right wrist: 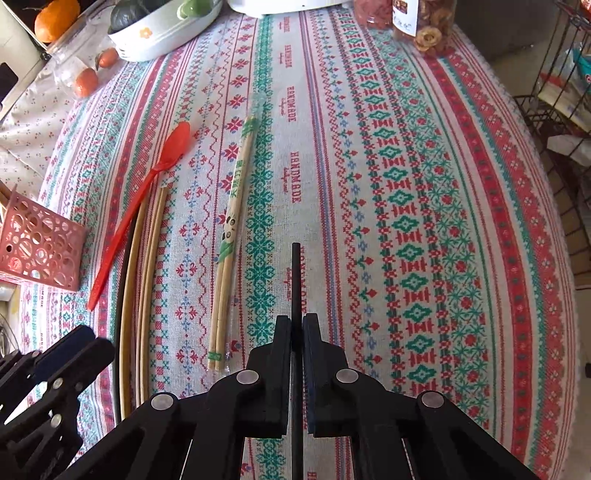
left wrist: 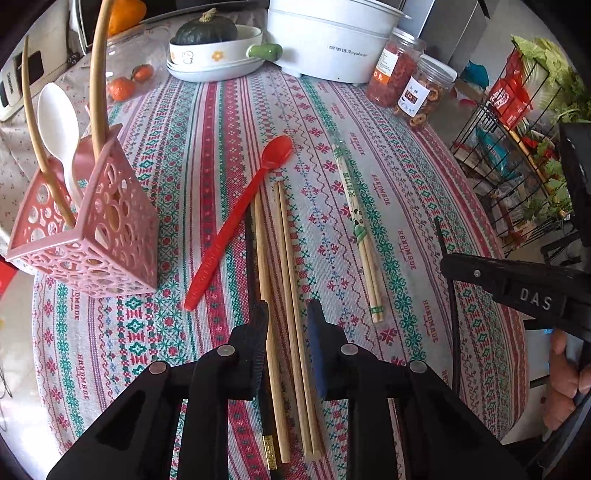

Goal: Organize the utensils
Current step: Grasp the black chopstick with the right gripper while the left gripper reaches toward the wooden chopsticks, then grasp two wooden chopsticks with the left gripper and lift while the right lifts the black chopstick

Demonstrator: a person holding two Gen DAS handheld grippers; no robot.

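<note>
My left gripper (left wrist: pixel 287 321) points down at the table, open, its fingers straddling several bare wooden chopsticks (left wrist: pixel 284 258) that lie apart from one another. A black chopstick (left wrist: pixel 251 266) runs under its left finger. A red spoon (left wrist: pixel 240 218) lies just left of them, and a wrapped pair of chopsticks (left wrist: pixel 360 229) lies to the right. The pink holder (left wrist: pixel 92 240) at the left holds a white spoon (left wrist: pixel 59 118) and long wooden utensils. My right gripper (right wrist: pixel 297 321) is shut on a second black chopstick (right wrist: pixel 295 266), held off the cloth.
At the back stand a white dish with a green squash (left wrist: pixel 207 29), a white cooker (left wrist: pixel 332 40) and jars of dried fruit (left wrist: pixel 395 66). A wire rack (left wrist: pixel 517 147) stands past the table's right edge. A hand (left wrist: pixel 565 376) grips the right tool.
</note>
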